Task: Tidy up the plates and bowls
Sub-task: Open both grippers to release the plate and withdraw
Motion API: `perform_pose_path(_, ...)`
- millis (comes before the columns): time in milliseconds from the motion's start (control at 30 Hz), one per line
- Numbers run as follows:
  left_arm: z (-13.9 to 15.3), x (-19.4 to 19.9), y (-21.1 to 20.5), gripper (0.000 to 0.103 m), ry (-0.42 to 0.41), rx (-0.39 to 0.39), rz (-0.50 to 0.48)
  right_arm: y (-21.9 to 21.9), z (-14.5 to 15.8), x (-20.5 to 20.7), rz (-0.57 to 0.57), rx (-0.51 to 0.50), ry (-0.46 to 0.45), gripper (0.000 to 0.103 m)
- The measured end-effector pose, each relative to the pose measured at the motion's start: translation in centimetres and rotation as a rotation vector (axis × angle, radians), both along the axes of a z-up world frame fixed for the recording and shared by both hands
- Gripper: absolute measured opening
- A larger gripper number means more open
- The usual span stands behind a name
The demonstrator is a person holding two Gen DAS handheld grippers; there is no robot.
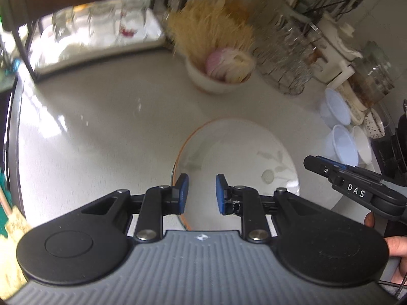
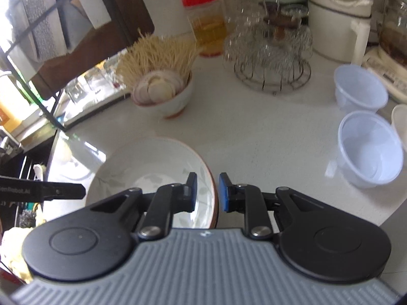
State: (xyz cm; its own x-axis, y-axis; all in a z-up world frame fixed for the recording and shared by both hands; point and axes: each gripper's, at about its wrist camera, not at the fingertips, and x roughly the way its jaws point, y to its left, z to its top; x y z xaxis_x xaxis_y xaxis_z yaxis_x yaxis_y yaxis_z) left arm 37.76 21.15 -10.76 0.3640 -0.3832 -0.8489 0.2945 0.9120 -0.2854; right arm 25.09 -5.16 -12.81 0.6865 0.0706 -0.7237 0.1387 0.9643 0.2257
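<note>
A white plate (image 1: 234, 152) (image 2: 142, 162) with a brown rim and a grey leaf print lies flat on the pale counter. My left gripper (image 1: 202, 193) hovers over its left part. The blue pads stand a little apart with only the plate's face showing between them. My right gripper (image 2: 208, 192) hangs above the plate's right rim, which shows in the narrow gap without touching either pad. In the left wrist view the right gripper (image 1: 313, 164) sits just off the plate's right edge. Two clear plastic bowls (image 2: 368, 152) (image 2: 358, 89) stand to the right.
A white bowl (image 2: 173, 104) of sliced onion and pale sticks stands behind the plate. Further back are a wire glass rack (image 2: 272, 50) and a red-lidded jar (image 2: 206, 25). A black-framed dish rack (image 1: 96, 33) is at back left. The counter edge runs close at front right.
</note>
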Motion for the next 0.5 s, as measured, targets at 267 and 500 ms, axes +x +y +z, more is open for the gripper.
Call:
perform_pose_path(267, 5.2, 0.5, -2.0, 0.026, -0.164, -0.042, -0.116, -0.3, 5.3, -1.4, -0.113, 0.007, -0.126, 0.023)
perform_pose_path(500, 6.3, 1.1, -4.1, 0.026, -0.184, -0.066, -0.218, -0.2, 7.4, -3.3, -0.235, -0.014, -0.164, 0.023)
